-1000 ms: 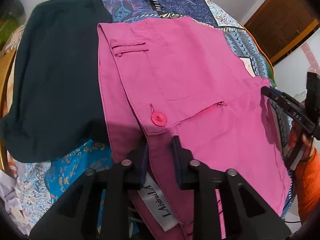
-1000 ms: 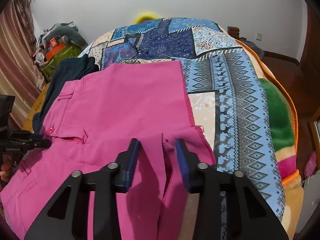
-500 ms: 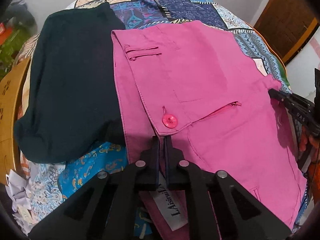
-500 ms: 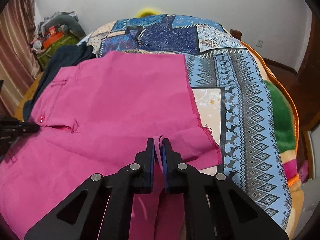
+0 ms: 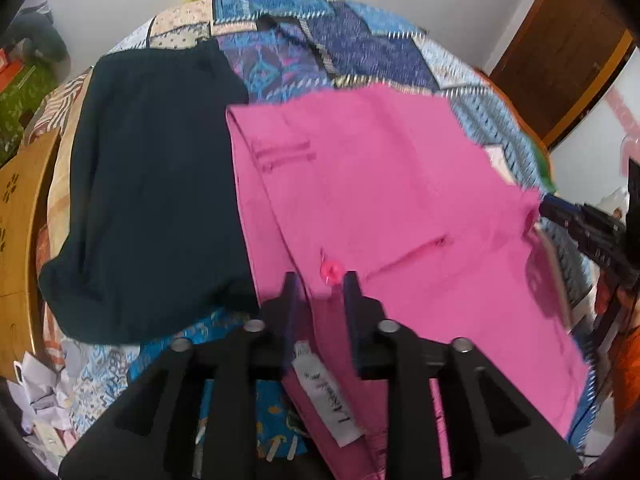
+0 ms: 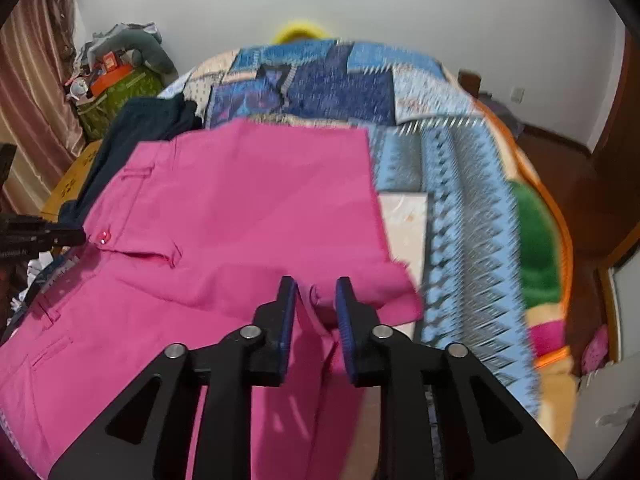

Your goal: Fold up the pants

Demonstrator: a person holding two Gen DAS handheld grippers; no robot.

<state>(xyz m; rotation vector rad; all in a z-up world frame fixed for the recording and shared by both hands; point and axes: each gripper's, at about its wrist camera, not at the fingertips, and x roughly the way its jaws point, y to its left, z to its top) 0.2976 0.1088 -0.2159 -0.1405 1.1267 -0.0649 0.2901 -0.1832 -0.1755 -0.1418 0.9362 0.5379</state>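
Observation:
Pink pants (image 5: 380, 200) lie folded over themselves on a patterned bedspread; they also fill the right wrist view (image 6: 240, 208). My left gripper (image 5: 319, 280) is open at the waistband, its fingers either side of the pink button (image 5: 331, 270), with a white label (image 5: 328, 396) below. My right gripper (image 6: 316, 288) is open over the hem end of the pants, a fold of pink cloth between the fingers. Each gripper shows at the other view's edge: the right one (image 5: 592, 232) and the left one (image 6: 40, 236).
A dark folded garment (image 5: 152, 192) lies left of the pants, touching their edge. The blue patterned bedspread (image 6: 460, 200) stretches right and back. Clutter (image 6: 112, 72) sits by a curtain at the far left. A wooden door (image 5: 560, 48) stands at the right.
Both grippers were shut on the pants half a second ago and have now opened, letting go of the cloth. Both views have lifted slightly and are blurred by motion.

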